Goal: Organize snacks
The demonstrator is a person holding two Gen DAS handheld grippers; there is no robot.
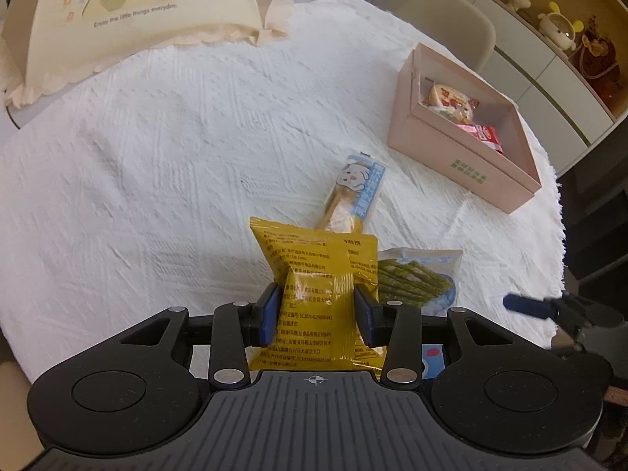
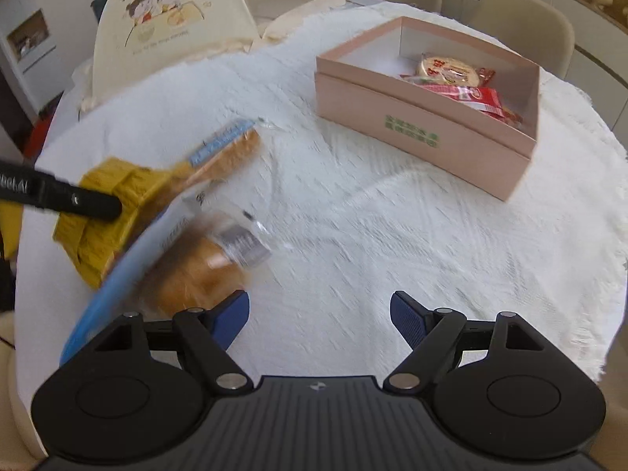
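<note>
In the left wrist view my left gripper (image 1: 318, 308) is shut on a yellow snack packet (image 1: 314, 259), with a blue pad against each side of it. Behind the packet lie a blue-and-white stick snack (image 1: 355, 192) and a clear pack of green sticks (image 1: 416, 278). A pink box (image 1: 459, 153) at the right holds a round cracker pack (image 1: 449, 100) and a red packet (image 1: 482, 133). In the right wrist view my right gripper (image 2: 320, 314) stands open over bare cloth. The pink box (image 2: 412, 121) is ahead of it, and a blurred bread packet (image 2: 196, 271) and the yellow packet (image 2: 106, 212) are to its left.
A white tablecloth (image 1: 157, 137) covers the round table, and its fringe marks the right edge. A cream food cover with cartoon prints (image 1: 129, 11) stands at the far left. Beige chairs (image 2: 522, 19) ring the far side. Shelves with figurines (image 1: 557, 27) line the wall.
</note>
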